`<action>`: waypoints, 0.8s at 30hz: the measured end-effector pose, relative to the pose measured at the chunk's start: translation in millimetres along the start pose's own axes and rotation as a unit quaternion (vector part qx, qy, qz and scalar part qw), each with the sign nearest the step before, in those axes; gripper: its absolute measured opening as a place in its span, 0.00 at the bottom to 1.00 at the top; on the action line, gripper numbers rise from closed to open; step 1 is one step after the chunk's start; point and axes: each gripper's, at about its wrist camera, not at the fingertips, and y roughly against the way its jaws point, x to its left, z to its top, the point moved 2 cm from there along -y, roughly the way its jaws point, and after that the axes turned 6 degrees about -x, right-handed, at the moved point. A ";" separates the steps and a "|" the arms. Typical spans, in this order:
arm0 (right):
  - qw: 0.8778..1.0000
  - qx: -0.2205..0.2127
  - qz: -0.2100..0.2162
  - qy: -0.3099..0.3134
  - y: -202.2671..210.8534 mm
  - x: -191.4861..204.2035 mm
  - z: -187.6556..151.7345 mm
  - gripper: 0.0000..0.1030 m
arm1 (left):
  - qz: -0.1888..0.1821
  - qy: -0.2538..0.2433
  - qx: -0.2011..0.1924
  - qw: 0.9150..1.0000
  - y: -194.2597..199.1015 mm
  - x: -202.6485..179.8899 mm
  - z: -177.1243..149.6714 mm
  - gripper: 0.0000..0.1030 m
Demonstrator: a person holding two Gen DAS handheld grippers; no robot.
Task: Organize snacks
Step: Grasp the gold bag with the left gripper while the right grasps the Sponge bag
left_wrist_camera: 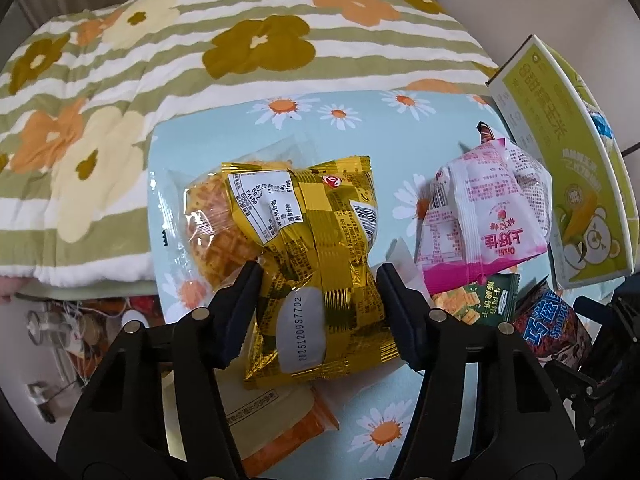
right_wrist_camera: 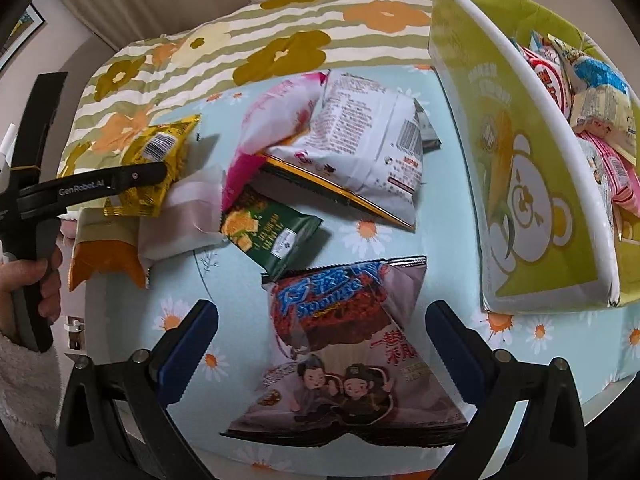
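Left gripper [left_wrist_camera: 320, 276] clamped across the gold packet [left_wrist_camera: 316, 264], pads pressing its two long edges; packet's long axis running straight ahead along the fingers, sealed end nearest the camera. Resting on the daisy cloth [left_wrist_camera: 224, 140], partly over a clear waffle packet [left_wrist_camera: 216, 220]. Right gripper [right_wrist_camera: 322, 320] spread wide, jaws flanking the Sponge bag [right_wrist_camera: 344, 336] without touching it; bag between the fingers, long axis likewise pointing forward, top seam farthest away. Green box [right_wrist_camera: 516, 184] to the right of both grippers, nearer the right one, open top already holding several packets. Probable next move: carrying each item rightward and over the box's white rim. Gold packet with the longer way to go, past the pink bag [left_wrist_camera: 488, 216] and green cracker packet [left_wrist_camera: 480, 300]. Risk: puffed gold foil slipping from a grip at its narrow waist.
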 end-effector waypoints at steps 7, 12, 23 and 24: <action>1.000 0.021 -0.005 0.012 -5.7 -5.6 -5.1 1.00 | -0.007 0.003 -0.020 1.000 13.7 -2.0 -0.4 0.53; 0.999 0.041 0.000 0.024 -15.9 -5.4 -7.5 1.00 | -0.009 0.010 -0.027 1.000 22.6 -4.6 -2.0 0.53; 0.996 0.073 0.017 0.045 -36.0 -4.5 -10.1 0.80 | -0.008 0.025 -0.044 0.999 45.1 -4.6 -8.6 0.53; 0.996 0.073 0.016 0.044 -35.8 -4.7 -10.6 0.79 | -0.009 0.027 -0.047 0.998 48.0 -4.8 -9.0 0.53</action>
